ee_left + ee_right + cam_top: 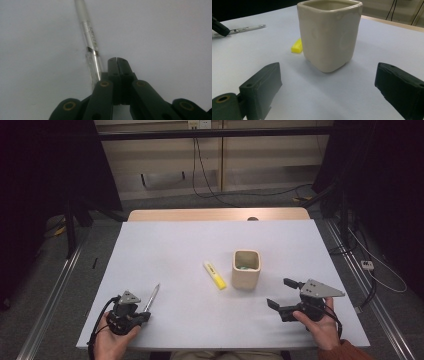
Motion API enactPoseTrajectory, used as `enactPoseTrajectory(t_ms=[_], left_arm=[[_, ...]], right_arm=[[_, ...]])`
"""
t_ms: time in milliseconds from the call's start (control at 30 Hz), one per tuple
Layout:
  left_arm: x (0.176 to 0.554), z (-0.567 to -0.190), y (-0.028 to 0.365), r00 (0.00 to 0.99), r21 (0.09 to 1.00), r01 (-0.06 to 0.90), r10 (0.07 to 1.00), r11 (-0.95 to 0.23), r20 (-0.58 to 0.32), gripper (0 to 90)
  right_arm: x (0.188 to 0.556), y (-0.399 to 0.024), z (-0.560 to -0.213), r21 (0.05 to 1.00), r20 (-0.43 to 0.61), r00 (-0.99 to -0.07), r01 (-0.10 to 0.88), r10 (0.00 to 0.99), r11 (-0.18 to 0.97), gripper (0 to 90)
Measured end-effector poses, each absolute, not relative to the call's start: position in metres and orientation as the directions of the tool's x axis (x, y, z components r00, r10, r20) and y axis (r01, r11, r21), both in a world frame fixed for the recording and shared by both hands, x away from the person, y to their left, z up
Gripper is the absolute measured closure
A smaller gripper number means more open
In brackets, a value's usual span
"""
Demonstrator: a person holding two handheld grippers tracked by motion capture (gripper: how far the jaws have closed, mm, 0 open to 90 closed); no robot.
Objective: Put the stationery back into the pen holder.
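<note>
A silver-white pen (152,297) lies on the white table (175,245) at the front left. My left gripper (146,316) is shut, its jaws pressed together with nothing between them. In the left gripper view the pen (91,37) runs along the left side of the closed left gripper (117,60), close beside it. A cream square cup (246,269) stands right of centre, with a yellow highlighter (215,275) lying to its left. My right gripper (283,293) stands open, right of the cup. In the right gripper view the cup (329,32) stands ahead of the spread right gripper (328,75).
Something greenish lies inside the cup. The highlighter (297,46) and pen (249,28) lie beyond the cup's left side. A wooden strip (215,214) borders the table's far edge. Cables (210,190) run over the floor behind, and dark curtains hang at both sides.
</note>
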State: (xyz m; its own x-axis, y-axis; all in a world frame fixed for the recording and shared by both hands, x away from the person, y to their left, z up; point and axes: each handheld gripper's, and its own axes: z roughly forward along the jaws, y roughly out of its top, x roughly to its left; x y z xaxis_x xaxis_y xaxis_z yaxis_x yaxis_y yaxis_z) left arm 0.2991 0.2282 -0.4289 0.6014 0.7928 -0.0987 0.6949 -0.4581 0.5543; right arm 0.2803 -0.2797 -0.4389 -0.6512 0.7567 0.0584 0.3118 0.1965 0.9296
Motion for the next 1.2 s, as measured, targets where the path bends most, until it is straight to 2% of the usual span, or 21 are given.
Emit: enactPoseTrajectory(t_ms=[300, 567, 833, 1033, 1133, 1200], left_arm=[[0.301, -0.429, 0.231, 0.576, 0.562, 0.696, 0.815, -0.447, -0.066, 90.0], [0.301, -0.430, 0.230, 0.583, 0.562, 0.693, 0.809, -0.451, -0.071, 88.2], [0.300, -0.423, 0.232, 0.595, 0.636, 0.657, 0.796, -0.404, -0.110, 82.7], [0.303, -0.418, 0.237, 0.567, 0.704, 0.618, 0.819, -0.351, -0.089, 60.2], [0.307, -0.418, 0.240, 0.529, 0.722, 0.614, 0.845, -0.320, -0.076, 37.2], [0.309, -0.418, 0.242, 0.523, 0.730, 0.611, 0.849, -0.307, -0.080, 26.2]], right_arm=[[0.280, -0.280, -0.439, 0.930, 0.058, -0.652, 0.311, 0.756, 0.197, 6.7], [0.280, -0.280, -0.439, 0.929, 0.057, -0.652, 0.311, 0.756, 0.199, 6.7], [0.280, -0.280, -0.439, 0.930, 0.057, -0.652, 0.309, 0.756, 0.197, 6.7], [0.281, -0.279, -0.439, 0.930, 0.056, -0.652, 0.311, 0.756, 0.198, 6.6], [0.281, -0.279, -0.439, 0.930, 0.057, -0.650, 0.311, 0.758, 0.197, 6.6], [0.281, -0.279, -0.439, 0.929, 0.057, -0.650, 0.312, 0.758, 0.198, 6.5]])
